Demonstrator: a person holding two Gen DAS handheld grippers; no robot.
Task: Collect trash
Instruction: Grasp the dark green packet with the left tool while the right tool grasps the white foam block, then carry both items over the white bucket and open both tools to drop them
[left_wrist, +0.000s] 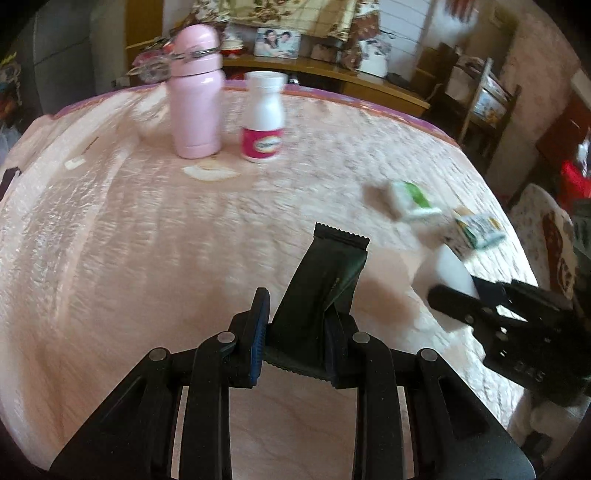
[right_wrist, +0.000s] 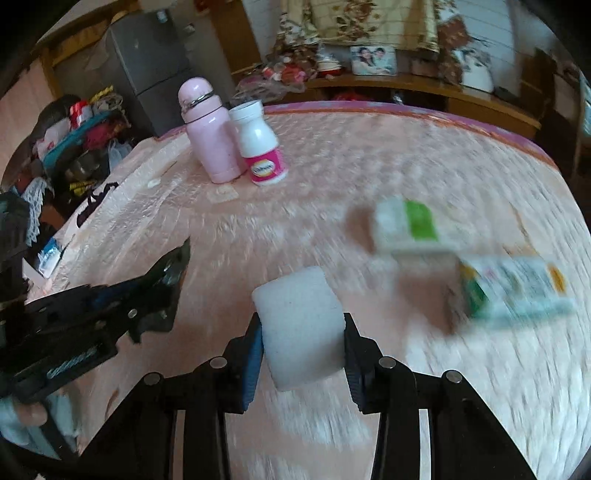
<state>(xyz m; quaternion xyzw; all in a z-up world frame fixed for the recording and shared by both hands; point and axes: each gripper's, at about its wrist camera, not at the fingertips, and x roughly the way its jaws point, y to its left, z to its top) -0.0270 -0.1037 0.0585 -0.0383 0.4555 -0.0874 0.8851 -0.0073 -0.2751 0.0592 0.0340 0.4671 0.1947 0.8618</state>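
My left gripper (left_wrist: 295, 328) is shut on a dark green snack wrapper (left_wrist: 325, 273) and holds it above the pink quilted table (left_wrist: 110, 240). My right gripper (right_wrist: 301, 343) is shut on a white foam block (right_wrist: 299, 325), also above the table. The right gripper (left_wrist: 465, 295) with the foam block (left_wrist: 452, 269) shows at the right of the left wrist view. The left gripper (right_wrist: 155, 295) with the wrapper (right_wrist: 166, 273) shows at the left of the right wrist view. Two white and green cartons lie on the table, one (right_wrist: 406, 225) farther and one (right_wrist: 517, 288) nearer the right edge.
A pink flask (left_wrist: 197, 96) and a white pill bottle with a pink label (left_wrist: 263, 118) stand at the far side. Small white scraps (left_wrist: 208, 172) lie in front of them. A wooden shelf (left_wrist: 332, 74) runs behind the table. A chair (left_wrist: 484, 99) stands to the right.
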